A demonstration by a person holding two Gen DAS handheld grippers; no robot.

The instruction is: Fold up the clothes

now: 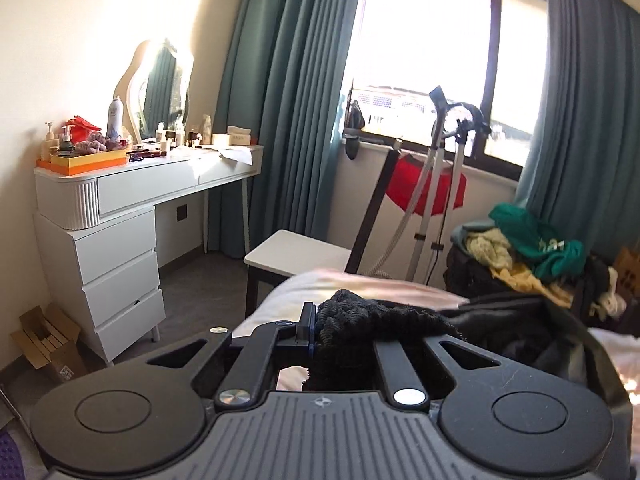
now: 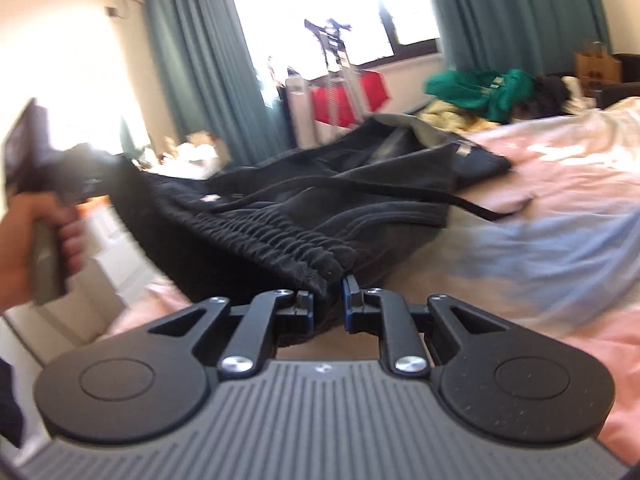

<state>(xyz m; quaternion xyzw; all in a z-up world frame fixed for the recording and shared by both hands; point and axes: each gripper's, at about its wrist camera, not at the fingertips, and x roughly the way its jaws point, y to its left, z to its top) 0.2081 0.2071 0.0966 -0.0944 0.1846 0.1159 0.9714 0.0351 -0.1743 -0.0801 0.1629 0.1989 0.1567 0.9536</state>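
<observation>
Black sweatpants [image 2: 320, 200] with a ribbed elastic waistband and a loose drawstring lie stretched over the pink bed sheet [image 2: 560, 168]. My right gripper [image 2: 327, 300] is shut on one end of the waistband. My left gripper [image 1: 344, 332] is shut on the other end of the waistband [image 1: 360, 320], whose fabric drapes over its right finger. In the right wrist view the left gripper [image 2: 84, 184] appears at the far left, held in a hand, lifting the waistband above the bed.
A pile of clothes, green on top [image 1: 536, 240], sits at the far bed corner. A white vanity with a mirror [image 1: 120, 184], a white stool [image 1: 296, 256], a garment steamer stand [image 1: 440, 168] and teal curtains stand by the window. A cardboard box [image 1: 44, 340] is on the floor.
</observation>
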